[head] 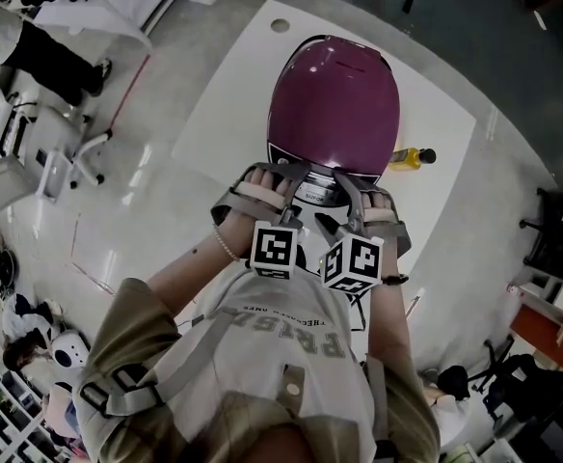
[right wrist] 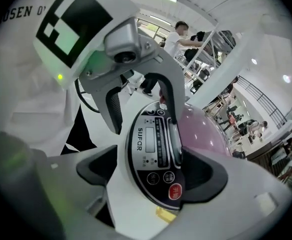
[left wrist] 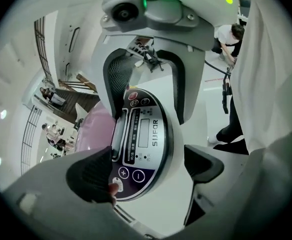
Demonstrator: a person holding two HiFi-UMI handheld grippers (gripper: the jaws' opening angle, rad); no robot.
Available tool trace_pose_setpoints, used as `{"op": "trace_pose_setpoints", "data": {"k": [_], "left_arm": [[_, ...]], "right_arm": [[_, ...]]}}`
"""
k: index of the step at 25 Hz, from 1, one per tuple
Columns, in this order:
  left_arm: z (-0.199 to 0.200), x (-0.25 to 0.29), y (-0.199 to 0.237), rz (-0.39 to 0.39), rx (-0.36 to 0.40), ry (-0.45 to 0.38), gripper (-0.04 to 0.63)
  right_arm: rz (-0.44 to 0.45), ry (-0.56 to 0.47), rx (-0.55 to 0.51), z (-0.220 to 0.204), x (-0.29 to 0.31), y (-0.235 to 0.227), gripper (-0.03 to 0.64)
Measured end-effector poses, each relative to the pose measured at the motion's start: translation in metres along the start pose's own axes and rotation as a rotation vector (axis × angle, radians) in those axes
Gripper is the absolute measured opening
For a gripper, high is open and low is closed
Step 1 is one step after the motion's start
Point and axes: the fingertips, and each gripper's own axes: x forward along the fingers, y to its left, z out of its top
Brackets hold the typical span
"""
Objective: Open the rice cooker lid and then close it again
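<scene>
Lid (head: pixel 335 95) of rice cooker (right wrist: pixel 136 184) sits down, shut. Left gripper (left wrist: pixel 148 169) and right gripper (right wrist: pixel 156 173) both spread, pinching nothing, control panel (left wrist: pixel 143 139) just ahead between the jaws. Opening and reclosing both appear left to do.

The rice cooker (head: pixel 332 104) is sitting on the bench (head: pixel 233 95), in the upper middle of the frame. A bottle (head: pixel 409 157) is lying on the bench just right of it. The left tool (left wrist: pixel 148 171) and right tool (right wrist: pixel 153 174) are hanging side by side at the cooker's lower edge, each with the control panel (left wrist: pixel 141 139) between its spread jaws. A chair (head: pixel 74 148) is standing on the floor (head: pixel 156 172) at the left.
</scene>
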Motion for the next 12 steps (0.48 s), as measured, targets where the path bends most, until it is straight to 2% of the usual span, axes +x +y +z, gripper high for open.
{"op": "trace_pose_setpoints", "data": {"k": [5, 12], "left_arm": [[-0.0050, 0.0023, -0.0017, 0.013, 0.041, 0.036, 0.463], [-0.0028, 0.0013, -0.0004, 0.005, 0.019, 0.024, 0.463]], "right_arm": [[0.004, 0.056, -0.057, -0.0019, 0.0039, 0.0022, 0.377], [0.017, 0.026, 0.002, 0.0000, 0.0023, 0.0017, 0.387]]}}
